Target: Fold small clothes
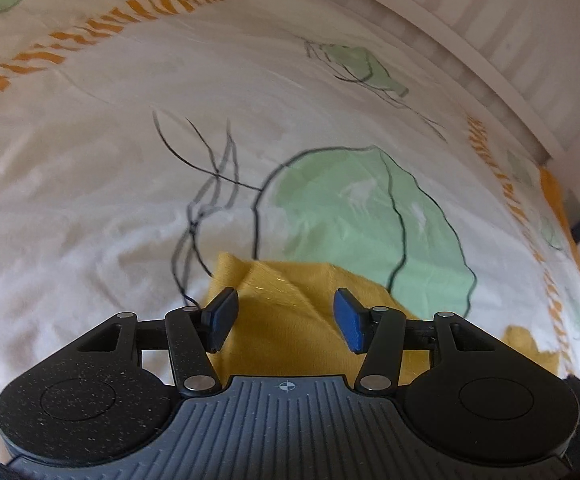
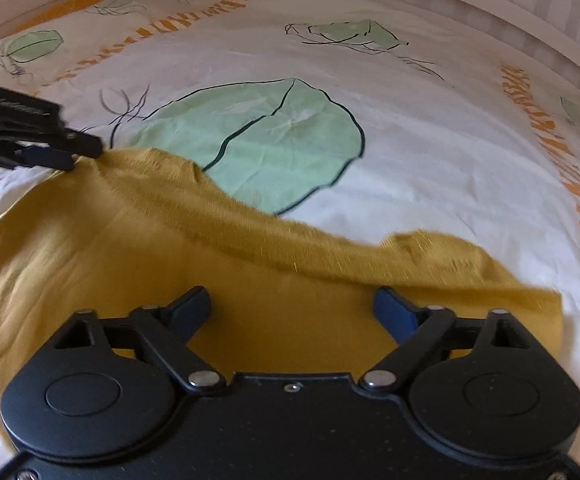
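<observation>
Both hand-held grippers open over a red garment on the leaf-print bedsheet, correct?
Not quite: the garment is mustard yellow, not red, as the right wrist view shows. The rest holds: the left hand-held gripper and right hand-held gripper are both open over it on the leaf-print bedsheet.

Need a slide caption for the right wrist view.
Open right gripper over a mustard garment on a leaf-print bedsheet; left gripper at its far corner.

left tongs (image 1: 285,319) spread, right tongs (image 2: 292,308) spread
</observation>
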`<act>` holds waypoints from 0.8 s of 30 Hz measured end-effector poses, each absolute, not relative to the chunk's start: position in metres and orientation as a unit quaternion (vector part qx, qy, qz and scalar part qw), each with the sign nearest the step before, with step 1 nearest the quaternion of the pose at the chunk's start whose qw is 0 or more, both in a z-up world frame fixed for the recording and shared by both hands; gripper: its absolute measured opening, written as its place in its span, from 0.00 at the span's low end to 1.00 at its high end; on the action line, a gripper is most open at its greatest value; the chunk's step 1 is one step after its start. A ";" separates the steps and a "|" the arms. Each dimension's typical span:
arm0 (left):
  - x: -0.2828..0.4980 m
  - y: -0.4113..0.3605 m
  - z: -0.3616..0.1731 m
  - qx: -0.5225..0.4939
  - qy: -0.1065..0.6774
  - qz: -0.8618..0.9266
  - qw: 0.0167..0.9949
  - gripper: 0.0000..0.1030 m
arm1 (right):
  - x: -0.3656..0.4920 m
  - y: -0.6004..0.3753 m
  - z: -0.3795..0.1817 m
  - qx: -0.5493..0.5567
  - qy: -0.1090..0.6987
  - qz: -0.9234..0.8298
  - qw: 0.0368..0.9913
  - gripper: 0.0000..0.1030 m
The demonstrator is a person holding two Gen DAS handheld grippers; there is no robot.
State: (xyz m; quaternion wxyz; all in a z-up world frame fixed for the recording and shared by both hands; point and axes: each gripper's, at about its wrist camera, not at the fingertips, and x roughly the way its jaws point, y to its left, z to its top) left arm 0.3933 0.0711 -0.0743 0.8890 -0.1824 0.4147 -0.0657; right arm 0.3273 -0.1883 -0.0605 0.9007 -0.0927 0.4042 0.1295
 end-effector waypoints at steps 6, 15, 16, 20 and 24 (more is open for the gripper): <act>0.396 0.085 -0.070 -0.193 0.411 -0.035 0.890 0.50 | 0.374 -0.187 -0.065 -0.038 0.424 0.096 0.900 0.93; 0.396 0.087 -0.059 -0.181 0.408 -0.024 0.894 0.50 | 0.363 -0.201 -0.043 0.022 0.411 0.072 0.908 0.92; 0.396 0.086 -0.059 -0.178 0.410 -0.026 0.894 0.50 | 0.356 -0.202 -0.040 0.016 0.407 0.070 0.910 0.92; 0.394 0.079 -0.057 -0.168 0.417 -0.034 0.893 0.50 | 0.336 -0.206 -0.038 -0.017 0.404 0.045 0.913 0.93; 0.391 0.070 -0.056 -0.145 0.418 -0.043 0.896 0.51 | 0.336 -0.210 -0.049 -0.025 0.424 0.034 0.905 0.93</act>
